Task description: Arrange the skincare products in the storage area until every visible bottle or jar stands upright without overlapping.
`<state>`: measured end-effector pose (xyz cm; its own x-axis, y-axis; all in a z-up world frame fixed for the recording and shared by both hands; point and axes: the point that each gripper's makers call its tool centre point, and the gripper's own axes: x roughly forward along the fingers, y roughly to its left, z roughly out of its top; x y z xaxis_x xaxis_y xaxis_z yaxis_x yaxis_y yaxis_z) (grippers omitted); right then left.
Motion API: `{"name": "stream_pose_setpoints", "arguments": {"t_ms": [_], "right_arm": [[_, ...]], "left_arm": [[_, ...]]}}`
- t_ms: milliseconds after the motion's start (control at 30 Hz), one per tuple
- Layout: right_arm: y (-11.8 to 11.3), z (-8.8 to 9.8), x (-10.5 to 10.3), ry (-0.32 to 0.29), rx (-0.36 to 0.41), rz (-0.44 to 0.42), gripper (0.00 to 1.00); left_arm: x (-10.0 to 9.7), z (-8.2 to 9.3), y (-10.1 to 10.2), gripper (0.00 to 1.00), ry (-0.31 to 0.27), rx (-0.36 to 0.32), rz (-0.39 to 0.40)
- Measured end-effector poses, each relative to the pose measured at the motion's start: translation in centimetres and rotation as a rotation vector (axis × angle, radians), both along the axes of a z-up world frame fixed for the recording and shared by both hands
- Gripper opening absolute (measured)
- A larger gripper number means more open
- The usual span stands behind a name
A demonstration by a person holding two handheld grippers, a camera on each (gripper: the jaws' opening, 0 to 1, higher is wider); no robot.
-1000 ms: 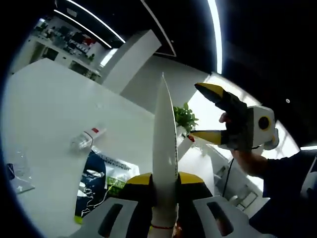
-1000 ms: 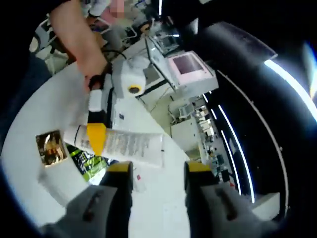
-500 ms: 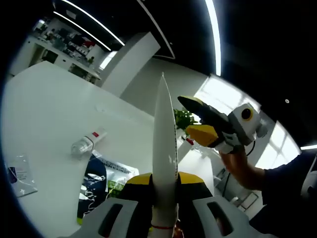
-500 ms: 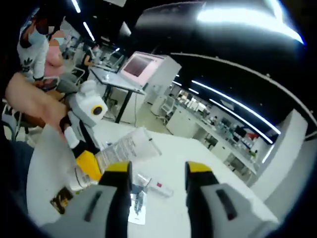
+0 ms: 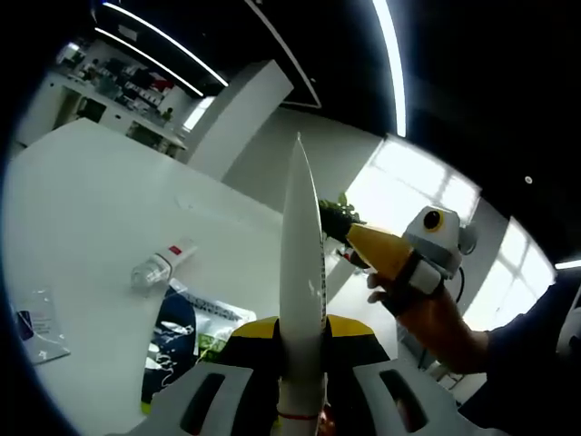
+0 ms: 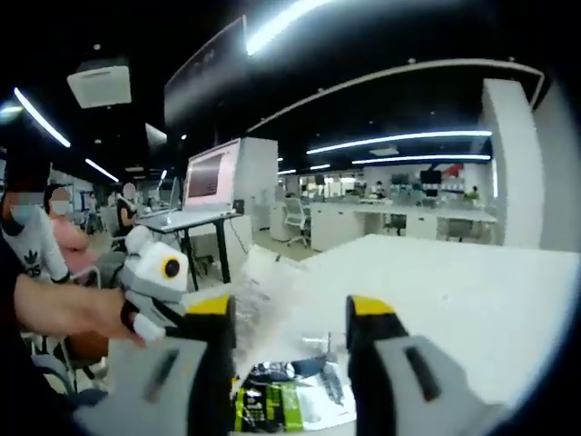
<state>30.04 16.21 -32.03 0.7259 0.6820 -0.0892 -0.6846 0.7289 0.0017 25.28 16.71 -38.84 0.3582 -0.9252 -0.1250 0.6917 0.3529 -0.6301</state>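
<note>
Your left gripper has its fingers clamped on a white tube, held up above the tabletop; your right gripper has fingers spread, gripping nothing; a clear bottle lies on its side beside a dark sachet.
</note>
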Motion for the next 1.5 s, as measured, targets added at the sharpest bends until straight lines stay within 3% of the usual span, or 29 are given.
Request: {"name": "stream_pose_setpoints", "arguments": {"t_ms": [167, 267, 500, 833, 1200, 1400, 1500], "right_arm": [[1.0, -0.4, -0.4, 0.045, 0.078, -0.042, 0.6], [1.3, 0.0, -0.7, 0.042, 0.138, -0.065, 0.62], [2.1, -0.7, -1.0, 0.08, 0.15, -0.115, 0.67], [3.5, -0.1, -1.2, 0.08, 0.178, -0.139, 0.62], [2.7, -1.3, 0.6, 0.076, 0.121, -0.193, 0.53], [3.2, -1.8, 0.5, 0.073, 0.097, -0.21, 0.49], [3.3, -1.7, 0.6, 0.067, 0.094, -0.22, 0.48]], "left_arm": [[0.2, -0.1, -0.1, 0.16, -0.006, 0.01, 0.007], [0.2, -0.1, -0.1, 0.16, -0.004, 0.008, 0.011], [0.5, 0.3, 0.0, 0.16, -0.024, 0.008, 0.025], [0.3, 0.1, -0.6, 0.16, -0.036, 0.015, 0.035], [0.7, 0.2, -0.5, 0.16, -0.034, 0.005, 0.069], [0.9, -0.6, -0.6, 0.16, -0.055, 0.058, 0.1], [1.4, -0.7, -0.4, 0.16, -0.095, 0.096, 0.136]]}}
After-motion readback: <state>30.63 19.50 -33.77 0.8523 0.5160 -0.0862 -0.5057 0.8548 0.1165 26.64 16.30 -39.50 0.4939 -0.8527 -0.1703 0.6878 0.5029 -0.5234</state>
